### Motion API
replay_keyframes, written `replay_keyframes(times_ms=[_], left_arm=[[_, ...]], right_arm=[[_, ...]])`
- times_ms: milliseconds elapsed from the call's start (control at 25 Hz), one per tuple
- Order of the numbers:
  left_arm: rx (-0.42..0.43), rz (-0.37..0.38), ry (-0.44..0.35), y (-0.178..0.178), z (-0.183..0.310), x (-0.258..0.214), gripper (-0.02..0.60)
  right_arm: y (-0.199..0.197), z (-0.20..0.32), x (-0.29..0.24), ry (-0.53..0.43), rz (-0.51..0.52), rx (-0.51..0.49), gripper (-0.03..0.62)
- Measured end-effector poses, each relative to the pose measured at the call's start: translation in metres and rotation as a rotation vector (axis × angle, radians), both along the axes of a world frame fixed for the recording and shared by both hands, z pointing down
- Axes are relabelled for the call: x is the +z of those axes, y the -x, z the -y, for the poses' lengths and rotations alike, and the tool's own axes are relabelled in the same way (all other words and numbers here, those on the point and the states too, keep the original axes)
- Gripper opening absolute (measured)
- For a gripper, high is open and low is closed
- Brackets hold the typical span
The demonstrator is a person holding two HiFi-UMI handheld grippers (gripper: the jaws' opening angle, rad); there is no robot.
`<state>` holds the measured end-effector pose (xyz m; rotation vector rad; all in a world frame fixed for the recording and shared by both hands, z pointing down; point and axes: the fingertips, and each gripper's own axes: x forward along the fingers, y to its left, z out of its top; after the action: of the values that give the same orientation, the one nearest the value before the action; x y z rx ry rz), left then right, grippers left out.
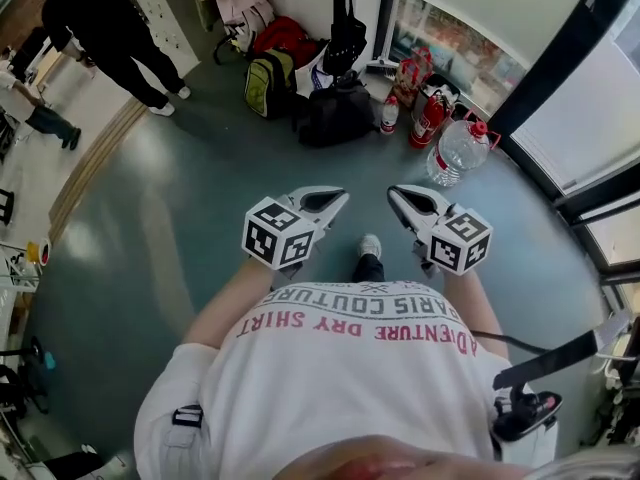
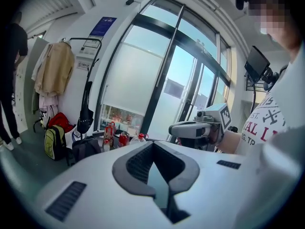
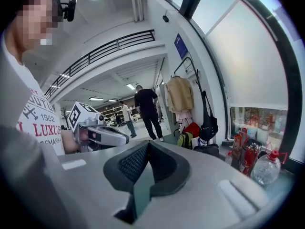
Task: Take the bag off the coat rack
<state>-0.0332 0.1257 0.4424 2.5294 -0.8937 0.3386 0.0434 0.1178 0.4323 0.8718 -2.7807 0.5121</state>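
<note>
The left hand-held gripper (image 1: 337, 198) and right hand-held gripper (image 1: 397, 196), 2 in all, are both closed on nothing. They sit side by side before the person's chest, probably because the coat rack (image 2: 86, 40) is well apart across the floor (image 1: 200, 198). The 1 black bag (image 2: 86, 114) hangs by long straps at the rack's window-side end, beside 1 beige coat (image 2: 53, 70). Below lie 1 green backpack (image 1: 268, 83), 1 black holdall (image 1: 335, 113) and, seemingly, 2 fire extinguishers (image 1: 428, 118).
</note>
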Motion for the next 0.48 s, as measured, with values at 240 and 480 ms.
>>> replay_keyframes(times_ms=[240, 480], left_arm=[[-0.035, -0.013, 0.033, -0.058, 0.174, 0.006, 0.002], [-0.059, -0.002, -0.066, -0.106, 0.297, -0.034, 0.002]], right_arm=[[-0.056, 0.176, 0.005, 0.011, -0.022, -0.027, 0.002], [-0.114, 0.301, -0.016, -0.034, -0.029, -0.033, 0.002]])
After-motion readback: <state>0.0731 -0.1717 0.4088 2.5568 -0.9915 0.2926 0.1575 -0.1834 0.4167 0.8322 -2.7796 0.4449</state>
